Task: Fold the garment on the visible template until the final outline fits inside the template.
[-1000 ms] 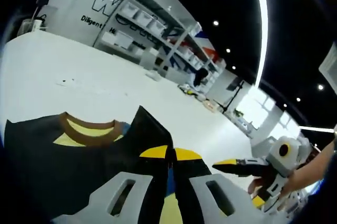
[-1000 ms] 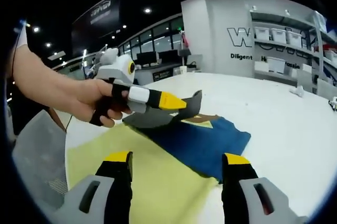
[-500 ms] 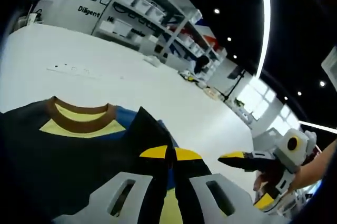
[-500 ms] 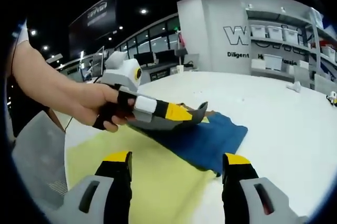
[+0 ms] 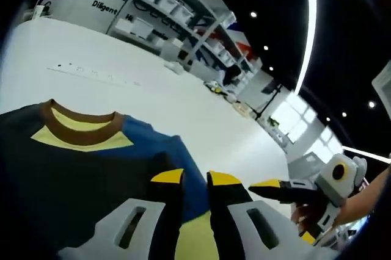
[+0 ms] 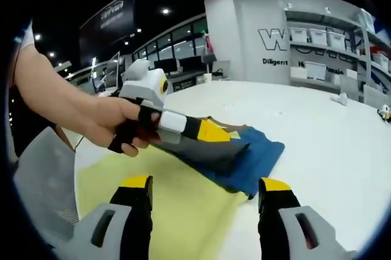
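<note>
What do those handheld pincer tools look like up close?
Each gripper has two pale grey plastic jaws with slotted cut-outs, black upper sections and yellow tips. In the right gripper view, the left gripper shows a white band behind its yellow tip, a black handle and a light grey housing on top. The right gripper has the same colours. The hand is bare; a white sleeve edge shows at the shoulder.

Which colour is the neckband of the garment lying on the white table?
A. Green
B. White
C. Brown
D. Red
C: in the left gripper view the garment has a brown neckband curving around a yellow patch, next to a blue panel, with the white table beyond it.
</note>
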